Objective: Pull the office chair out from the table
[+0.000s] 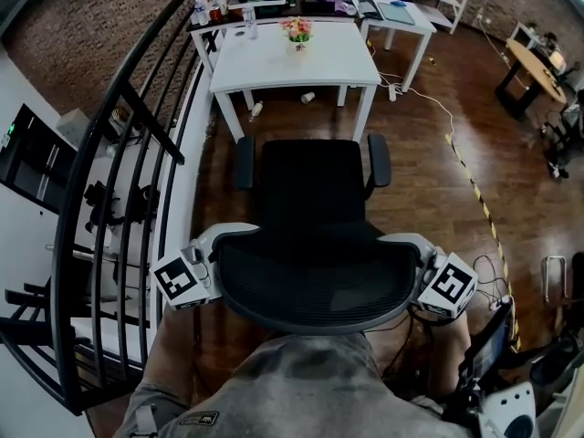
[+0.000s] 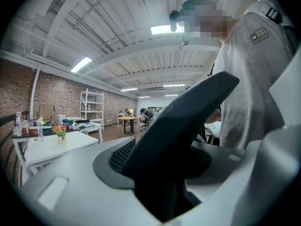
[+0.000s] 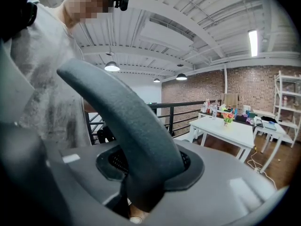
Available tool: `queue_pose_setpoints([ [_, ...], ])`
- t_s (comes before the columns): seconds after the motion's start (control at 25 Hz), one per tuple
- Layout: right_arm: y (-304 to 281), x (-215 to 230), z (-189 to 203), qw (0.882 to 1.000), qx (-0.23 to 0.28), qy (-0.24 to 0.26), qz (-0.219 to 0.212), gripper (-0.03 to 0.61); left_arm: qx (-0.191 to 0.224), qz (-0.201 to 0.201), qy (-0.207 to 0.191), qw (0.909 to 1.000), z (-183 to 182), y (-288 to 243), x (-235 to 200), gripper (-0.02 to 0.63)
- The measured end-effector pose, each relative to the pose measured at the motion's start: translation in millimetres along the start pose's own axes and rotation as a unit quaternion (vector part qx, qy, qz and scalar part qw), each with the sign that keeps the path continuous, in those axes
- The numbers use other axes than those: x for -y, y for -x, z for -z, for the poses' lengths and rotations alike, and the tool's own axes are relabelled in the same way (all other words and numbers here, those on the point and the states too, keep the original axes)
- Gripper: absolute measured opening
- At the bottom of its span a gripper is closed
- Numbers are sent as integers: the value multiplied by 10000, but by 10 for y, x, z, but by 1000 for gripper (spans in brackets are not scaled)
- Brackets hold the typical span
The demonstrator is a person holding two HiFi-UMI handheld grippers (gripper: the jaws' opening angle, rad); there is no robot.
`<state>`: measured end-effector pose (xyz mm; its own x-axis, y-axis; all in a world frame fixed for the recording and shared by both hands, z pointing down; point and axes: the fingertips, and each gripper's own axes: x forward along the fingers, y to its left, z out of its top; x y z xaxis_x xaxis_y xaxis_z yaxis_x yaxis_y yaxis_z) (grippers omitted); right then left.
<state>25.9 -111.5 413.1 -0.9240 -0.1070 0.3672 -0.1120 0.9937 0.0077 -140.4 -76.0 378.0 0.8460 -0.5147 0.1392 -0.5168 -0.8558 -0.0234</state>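
Head view: a black mesh office chair (image 1: 310, 185) gripped at both sides of its backrest (image 1: 315, 286).
The chair stands on the brown wooden floor (image 1: 429, 190), its seat clear of the white rectangular desk (image 1: 274, 62), just short of that desk's near edge. The left claw (image 1: 217, 255) pinches the backrest's left rim and the right claw (image 1: 422, 255) its right rim. Each gripper view shows the dark rim clamped between the jaws.
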Motion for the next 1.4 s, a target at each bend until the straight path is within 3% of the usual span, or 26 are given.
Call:
queue_pose_setpoints([
  [0.56,506,-374,196,9993,62,182,-311,164,-192,-284,108,9994,22,-189,642,232],
  [1.04,632,-725,241,9996,102,126,-212,164,-114,-39,-69,9999,5,-65,1004,216],
  [1.24,738,-811,281,9998,141,95,41,180,98,-11,-157,9998,-35,-62,1149,213],
  [1.4,726,-820,258,9971,244,-27,727,284,506,-528,-243,9970,-75,15,1140,260],
])
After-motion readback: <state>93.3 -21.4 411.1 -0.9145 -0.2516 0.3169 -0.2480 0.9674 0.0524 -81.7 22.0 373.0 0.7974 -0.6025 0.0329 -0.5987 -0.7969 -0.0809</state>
